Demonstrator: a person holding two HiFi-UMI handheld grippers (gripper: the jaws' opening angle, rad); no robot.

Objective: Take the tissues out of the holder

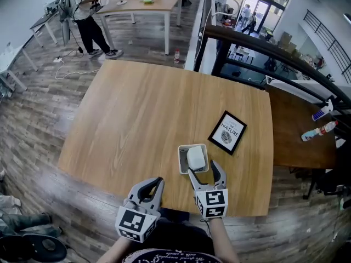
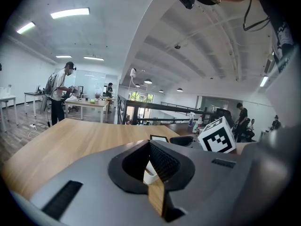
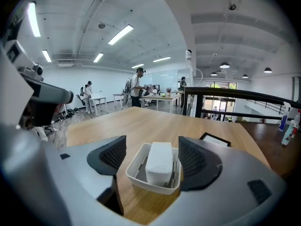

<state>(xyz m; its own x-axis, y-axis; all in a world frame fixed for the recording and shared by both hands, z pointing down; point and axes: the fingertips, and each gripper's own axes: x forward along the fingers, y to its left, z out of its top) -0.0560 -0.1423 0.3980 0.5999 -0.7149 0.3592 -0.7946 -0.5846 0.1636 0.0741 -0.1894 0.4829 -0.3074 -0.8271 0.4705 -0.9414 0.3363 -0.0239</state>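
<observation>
A white tissue holder [image 1: 182, 160] sits near the front edge of the wooden table [image 1: 142, 119], with a stack of white tissues [image 1: 196, 157] lying in it. My right gripper [image 1: 203, 171] is open just behind the holder, and its jaws reach toward the holder's near end. In the right gripper view the holder [image 3: 136, 173] and tissues [image 3: 159, 164] lie between the two spread jaws of the right gripper [image 3: 153, 158], and neither pad touches them. My left gripper [image 1: 156, 183] hovers to the left at the table's front edge, shut and holding nothing.
A black-framed picture [image 1: 227, 132] lies flat to the right behind the holder. Spray bottles [image 1: 321, 129] lie on the darker table at the right. A black railing [image 1: 263, 48] runs behind the table. A person [image 1: 88, 15] stands at a far desk.
</observation>
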